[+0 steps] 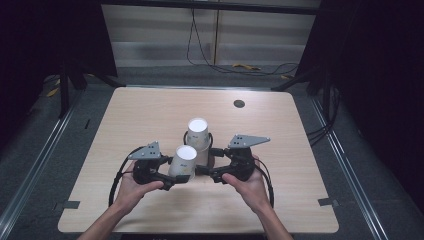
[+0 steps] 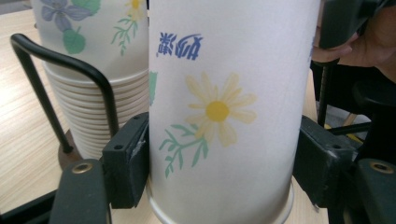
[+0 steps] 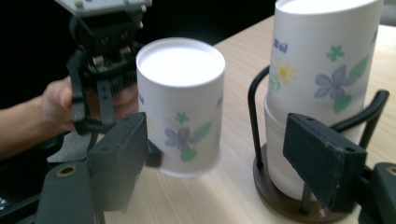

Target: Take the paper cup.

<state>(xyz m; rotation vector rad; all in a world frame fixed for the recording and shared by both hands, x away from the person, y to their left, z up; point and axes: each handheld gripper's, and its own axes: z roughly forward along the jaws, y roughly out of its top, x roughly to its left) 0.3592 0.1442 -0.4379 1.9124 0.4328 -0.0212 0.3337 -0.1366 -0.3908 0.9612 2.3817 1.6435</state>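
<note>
A white paper cup with a flower print (image 1: 183, 161) (image 2: 224, 107) (image 3: 182, 102) is held upside down, beside a stack of the same cups. My left gripper (image 1: 180, 176) (image 2: 219, 163) is shut on its lower part, one pad on each side. In the right gripper view the cup seems to hang just above the tabletop. The stack of upside-down cups (image 1: 198, 134) (image 2: 93, 79) (image 3: 322, 70) stands in a black wire holder on a round dark base (image 3: 285, 200). My right gripper (image 1: 209, 162) (image 3: 224, 158) is open near the holder's base, with nothing between its jaws.
The light wooden table (image 1: 150, 110) has a small round dark hole cover (image 1: 239, 103) at the back right. Both hands are near the front middle of the table. Cables lie on the floor behind the table (image 1: 240, 67).
</note>
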